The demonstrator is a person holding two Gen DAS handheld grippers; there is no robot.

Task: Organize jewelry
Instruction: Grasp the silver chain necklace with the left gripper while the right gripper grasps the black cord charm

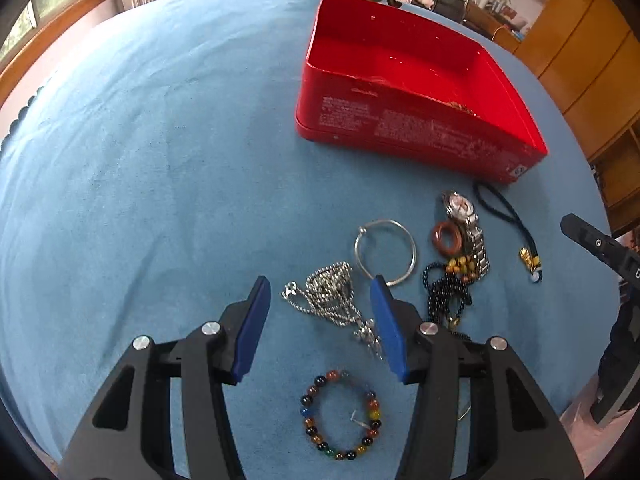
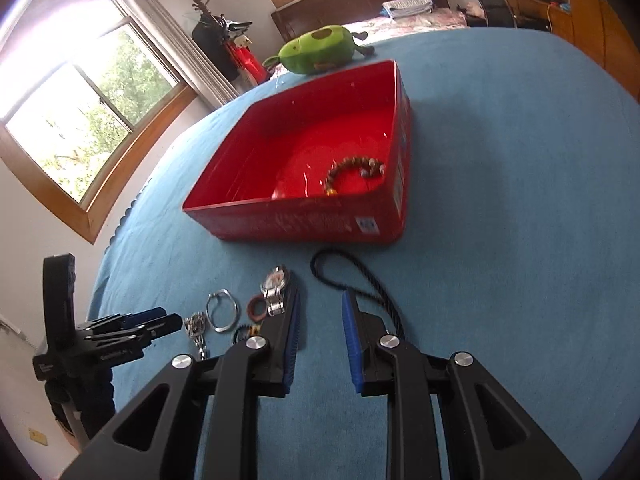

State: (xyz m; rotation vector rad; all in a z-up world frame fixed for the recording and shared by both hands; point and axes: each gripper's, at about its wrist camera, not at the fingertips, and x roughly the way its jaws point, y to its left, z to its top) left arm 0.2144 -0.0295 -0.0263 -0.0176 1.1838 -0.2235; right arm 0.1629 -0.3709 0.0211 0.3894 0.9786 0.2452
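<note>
My left gripper (image 1: 320,284) hangs open over a silver chain necklace (image 1: 332,296), which lies between its blue pads untouched. A multicolour bead bracelet (image 1: 308,412) lies nearer to me. To the right are a silver bangle (image 1: 384,221), a brown ring (image 1: 436,236), a steel watch (image 1: 468,220), dark beads (image 1: 444,292) and a black cord (image 1: 504,208) with a gold pendant. My right gripper (image 2: 320,296) is open by a narrow gap with nothing in it, between the watch (image 2: 276,284) and the cord (image 2: 360,268). The red box (image 2: 300,220) holds a brown bead bracelet (image 2: 352,168).
Everything rests on a blue cloth (image 1: 160,160). A green plush toy (image 2: 320,52) lies behind the red box (image 1: 400,136). Windows are at the left, wooden cabinets (image 1: 580,60) at the right. The left gripper's fingers (image 2: 152,324) show at the lower left of the right wrist view.
</note>
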